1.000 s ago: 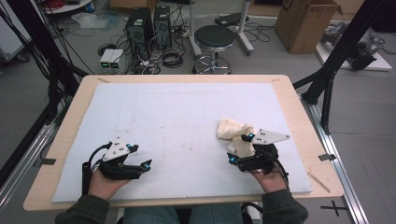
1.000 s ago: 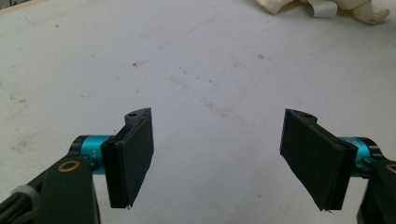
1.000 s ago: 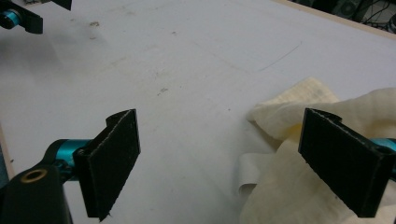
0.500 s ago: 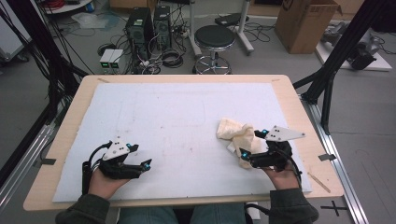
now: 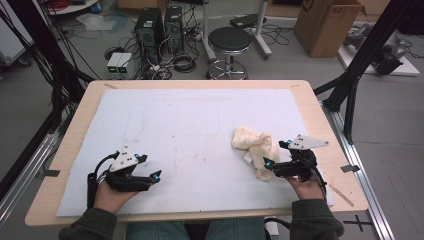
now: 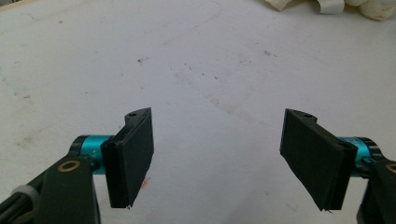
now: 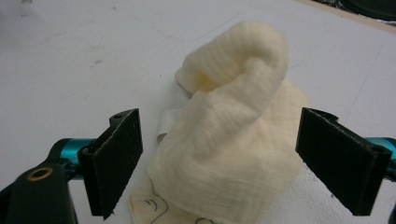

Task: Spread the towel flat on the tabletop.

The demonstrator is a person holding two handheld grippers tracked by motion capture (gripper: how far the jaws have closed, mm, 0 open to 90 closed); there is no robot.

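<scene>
The right gripper [image 5: 274,161] has slid back a little; its wide-apart jaws sit around the cloth [image 5: 255,146]. The left gripper [image 5: 150,170] rests released, well apart.

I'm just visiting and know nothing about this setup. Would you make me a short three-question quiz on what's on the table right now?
1. True or false: the right tool is clamped shut on the cream cloth.
2. Which tool has the crumpled cloth between its open jaws: A) left tool, B) right tool?
3. Fill in: the cloth lies on a ____ mat covering the wooden table.

Key
1. False; its jaws stand apart on either side of the cloth.
2. B
3. white
</scene>
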